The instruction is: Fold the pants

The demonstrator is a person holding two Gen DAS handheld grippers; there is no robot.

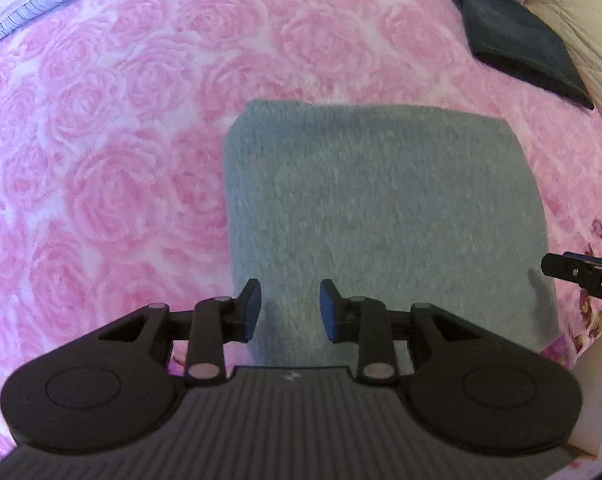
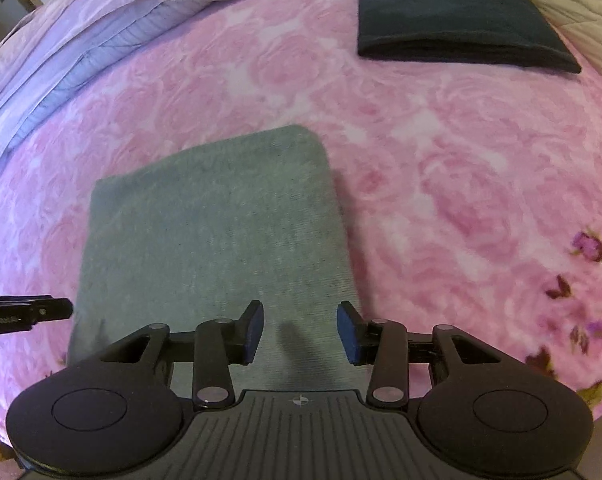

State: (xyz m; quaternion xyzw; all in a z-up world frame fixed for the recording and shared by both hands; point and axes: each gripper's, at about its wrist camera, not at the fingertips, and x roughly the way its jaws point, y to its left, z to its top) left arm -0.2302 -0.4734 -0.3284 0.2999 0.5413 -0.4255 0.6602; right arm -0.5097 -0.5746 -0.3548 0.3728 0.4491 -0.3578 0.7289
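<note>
The grey pants (image 1: 381, 208) lie folded into a flat rectangle on the pink rose-patterned bed cover; the right wrist view shows them too (image 2: 213, 240). My left gripper (image 1: 289, 312) hovers open over the near left part of the fold, with nothing between its blue pads. My right gripper (image 2: 301, 332) is open over the near right edge of the pants, also empty. Each gripper's tip shows in the other's view: the right gripper (image 1: 581, 276) at the pants' right side, the left gripper (image 2: 25, 312) at their left side.
A folded dark garment (image 2: 453, 20) lies at the far right of the bed (image 2: 481, 160), also seen as a dark garment (image 1: 517, 40) in the left view. Striped lilac bedding (image 2: 73, 52) is bunched at the far left. A beige quilt (image 2: 581, 8) borders the right.
</note>
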